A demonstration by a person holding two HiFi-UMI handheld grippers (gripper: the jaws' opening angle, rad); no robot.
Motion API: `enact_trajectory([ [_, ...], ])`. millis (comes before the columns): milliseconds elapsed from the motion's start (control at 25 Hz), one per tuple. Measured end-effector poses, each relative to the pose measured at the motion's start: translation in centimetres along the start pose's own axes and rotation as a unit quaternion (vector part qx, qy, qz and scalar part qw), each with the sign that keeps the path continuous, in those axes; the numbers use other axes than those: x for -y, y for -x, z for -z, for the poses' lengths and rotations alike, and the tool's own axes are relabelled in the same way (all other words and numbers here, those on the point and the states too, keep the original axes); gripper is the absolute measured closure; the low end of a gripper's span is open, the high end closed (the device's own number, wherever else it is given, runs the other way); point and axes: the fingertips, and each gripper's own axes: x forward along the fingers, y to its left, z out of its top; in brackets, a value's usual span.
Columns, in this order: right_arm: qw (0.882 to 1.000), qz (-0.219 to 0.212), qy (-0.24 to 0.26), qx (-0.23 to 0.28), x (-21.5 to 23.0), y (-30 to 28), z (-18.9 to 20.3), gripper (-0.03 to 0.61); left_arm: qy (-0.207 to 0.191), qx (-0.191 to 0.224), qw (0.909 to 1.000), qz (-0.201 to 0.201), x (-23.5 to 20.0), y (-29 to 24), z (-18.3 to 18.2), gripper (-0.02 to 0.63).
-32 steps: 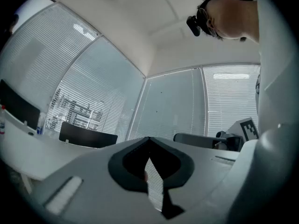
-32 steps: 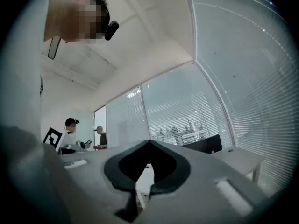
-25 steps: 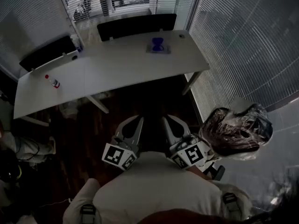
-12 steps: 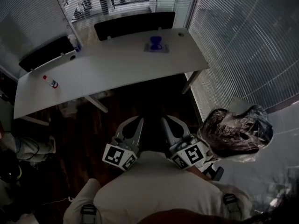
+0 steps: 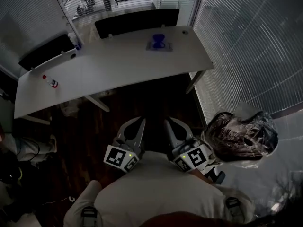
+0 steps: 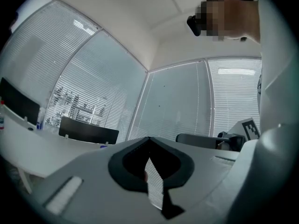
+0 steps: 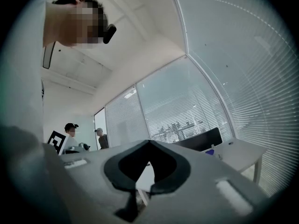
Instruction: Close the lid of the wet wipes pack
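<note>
White surface (image 5: 118,65) is standing well ahead of the person, carrying the wet wipes pack (image 5: 159,43) near its far edge. Close to the person's chest, the left hand-held gripper (image 5: 138,125) and the right hand-held gripper (image 5: 171,125) are hovering, each with jaws pressed together, gripping nothing.

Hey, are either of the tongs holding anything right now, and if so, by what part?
Nothing is held. The left tongs and the right tongs are both shut with nothing between their jaws, well short of the table.
</note>
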Motion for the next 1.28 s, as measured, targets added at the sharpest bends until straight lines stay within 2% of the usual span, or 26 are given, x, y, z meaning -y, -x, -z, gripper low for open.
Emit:
enact_trajectory([
  [240, 1.0, 0.01, 0.007, -0.008, 2.2, -2.1, 0.6, 0.578, 0.005, 0.002, 1.0, 0.007, -2.3, -3.0, 0.4, 0.614],
  [360, 1.0, 0.018, 0.014, -0.004, 3.5, -3.8, 0.8, 0.578, -0.011, 0.003, 0.9998, 0.016, -3.7, -4.9, 0.3, 0.614],
  [640, 0.999, 0.031, 0.019, -0.011, 5.6, -9.7, 1.7, 0.578, -0.003, -0.001, 0.9998, 0.018, -9.9, -8.7, -0.5, 0.614],
  [840, 0.999, 0.039, 0.018, -0.034, 6.8, -15.8, 2.3, 0.578, 0.004, -0.002, 0.9997, 0.023, -15.1, -11.5, -2.4, 0.614],
  [1280, 0.998, 0.051, 0.037, -0.02, 8.0, -30.2, 1.0, 0.578, 0.012, 0.014, 0.9985, 0.052, -26.8, -16.6, -7.9, 0.614],
])
